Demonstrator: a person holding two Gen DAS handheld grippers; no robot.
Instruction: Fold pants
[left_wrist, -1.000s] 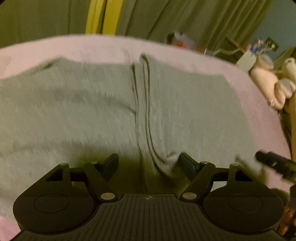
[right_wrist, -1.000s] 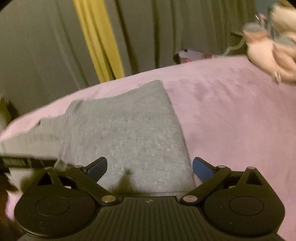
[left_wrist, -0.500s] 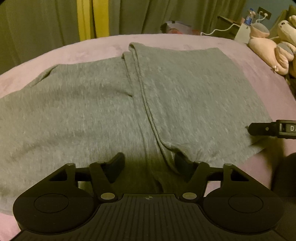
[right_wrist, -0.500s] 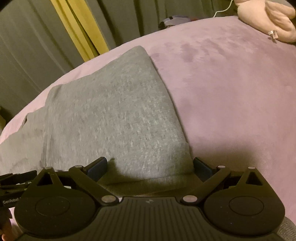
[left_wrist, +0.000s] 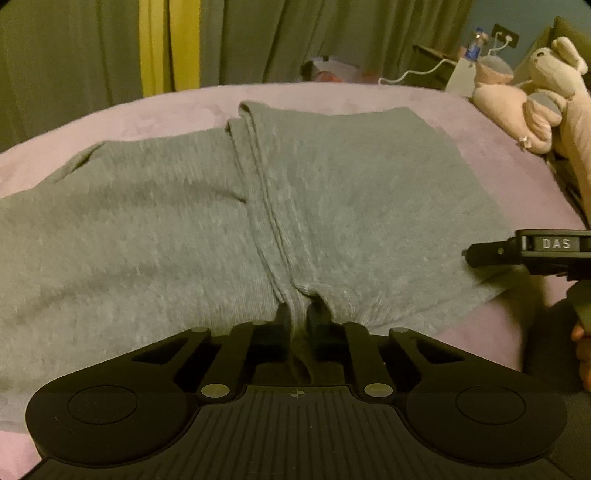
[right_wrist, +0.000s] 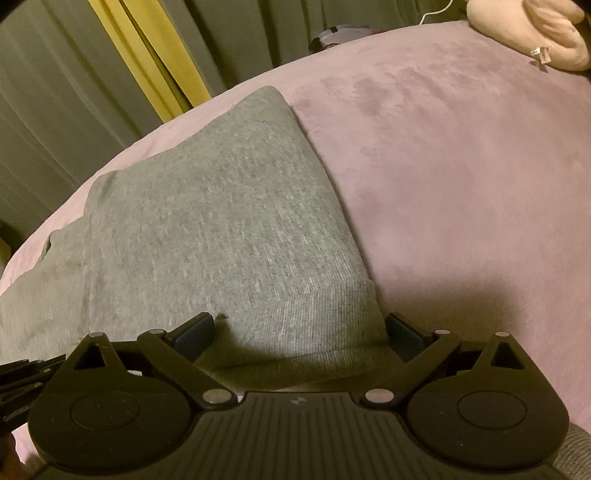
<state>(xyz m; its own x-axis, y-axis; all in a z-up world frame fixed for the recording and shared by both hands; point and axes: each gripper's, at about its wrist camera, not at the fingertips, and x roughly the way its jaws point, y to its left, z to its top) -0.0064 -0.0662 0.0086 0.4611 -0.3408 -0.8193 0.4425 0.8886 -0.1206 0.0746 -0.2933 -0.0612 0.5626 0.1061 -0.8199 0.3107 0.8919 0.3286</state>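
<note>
Grey pants (left_wrist: 155, 236) lie flat on a pink bed cover (left_wrist: 155, 107), with a folded ridge running down the middle. My left gripper (left_wrist: 297, 317) is shut on the near end of that ridge at the pants' near edge. My right gripper (right_wrist: 299, 330) is open, its fingers either side of the ribbed near right corner of the pants (right_wrist: 229, 221). The right gripper also shows from the side in the left wrist view (left_wrist: 476, 253), at the pants' right edge.
Plush toys (left_wrist: 535, 99) lie at the bed's far right, one also in the right wrist view (right_wrist: 528, 33). Olive curtains with a yellow strip (left_wrist: 166, 44) hang behind the bed. A nightstand with cables (left_wrist: 461, 55) stands at the back right.
My left gripper has closed on the pants' middle ridge; it was open half a second ago. My right gripper has moved closer over the pants' corner and stays open.
</note>
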